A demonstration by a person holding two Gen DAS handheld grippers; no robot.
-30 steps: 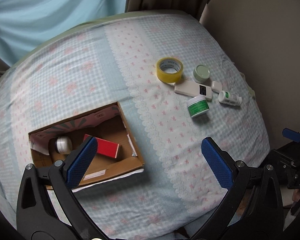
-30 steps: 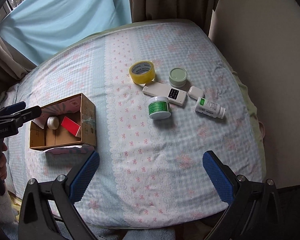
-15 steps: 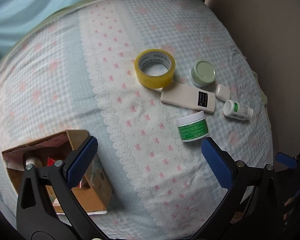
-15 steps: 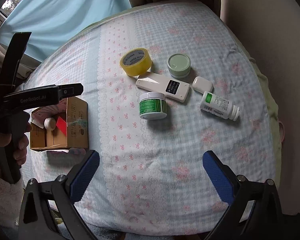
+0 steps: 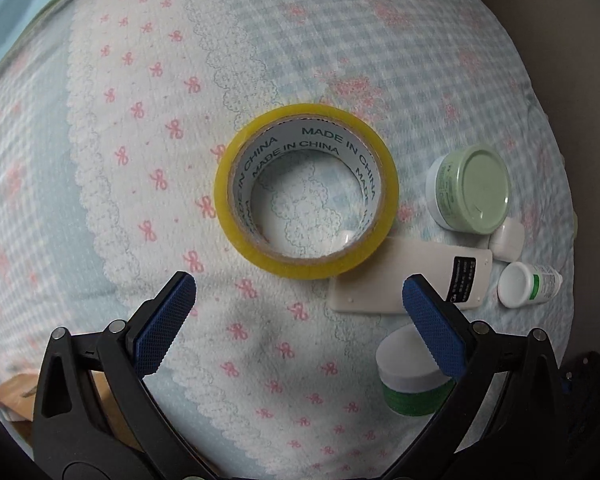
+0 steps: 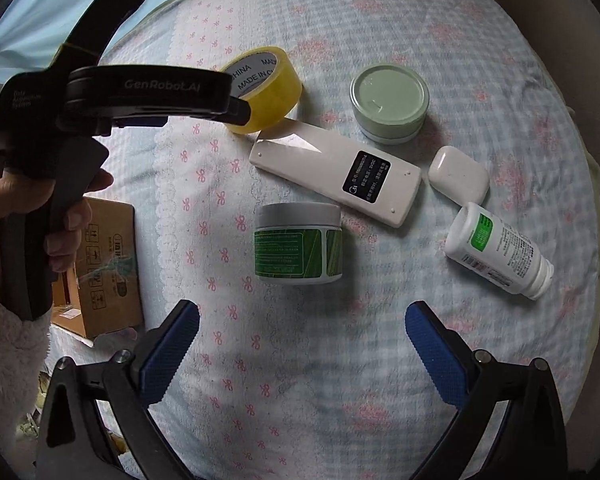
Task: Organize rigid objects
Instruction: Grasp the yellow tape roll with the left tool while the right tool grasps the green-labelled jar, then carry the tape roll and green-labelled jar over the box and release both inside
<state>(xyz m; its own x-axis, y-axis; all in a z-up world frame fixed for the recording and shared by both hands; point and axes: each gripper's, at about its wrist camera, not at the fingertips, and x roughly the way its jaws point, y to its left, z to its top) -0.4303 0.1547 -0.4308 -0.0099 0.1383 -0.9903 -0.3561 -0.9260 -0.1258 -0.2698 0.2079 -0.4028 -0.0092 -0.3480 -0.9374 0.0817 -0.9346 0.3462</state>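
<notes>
Yellow tape fills the middle of the left wrist view: the tape roll (image 5: 306, 192) lies flat on its side on the patterned bedspread (image 5: 120, 160), hole facing up, straight ahead of the left gripper (image 5: 300, 312). Its fingers are spread wide and hold nothing. The roll sits just beyond the fingertips and roughly centred between them. Being round, it offers no long axis, so the coming move seems to turn only on straddling the ring or one wall of it. Its near edge touches or overlaps the white remote (image 5: 412, 280), which runs off to the right; which of the two I cannot tell.

From the right wrist view, the right gripper (image 6: 302, 336) is likewise spread and empty, hovering near the green-labelled jar (image 6: 298, 244), which stands upright ahead of it. The tape roll (image 6: 272, 88) lies well beyond that, with the black left gripper (image 6: 236, 110), held in a hand (image 6: 40, 216), reaching over its near rim. The left is plainly the nearer one to the tape. A cardboard box (image 6: 108, 268) waits at the left edge.
</notes>
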